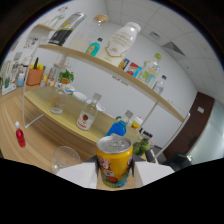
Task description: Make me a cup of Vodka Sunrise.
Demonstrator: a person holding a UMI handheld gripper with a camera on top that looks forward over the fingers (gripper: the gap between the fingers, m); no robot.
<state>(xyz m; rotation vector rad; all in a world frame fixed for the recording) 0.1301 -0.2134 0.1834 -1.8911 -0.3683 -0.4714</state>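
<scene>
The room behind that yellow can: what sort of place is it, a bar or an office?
Probably an office or lab room dressed as a small drinks bar. A wooden counter holds bottles and an empty glass, a shelf above carries more bottles, and the ceiling is plain office tile. The tongs grip the yellow can.

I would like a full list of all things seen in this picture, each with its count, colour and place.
Yellow metal drink can: one, yellow with fruit print, held between the gripper's fingers.
Clear empty glass: one, transparent, on the wooden table beside the can.
Small red bottle: one, red with pale cap, on the table, further out past the glass.
Clear bottle with red label: one, on the lower shelf beyond the can.
Blue bottle: one, blue, on the lower shelf just beyond the can.
Large white bottle: one, white, on the upper shelf.
Two-tier wooden shelf: one, pale wood, behind the table.
Gripper: one, white fingers, closed on the can.
</scene>
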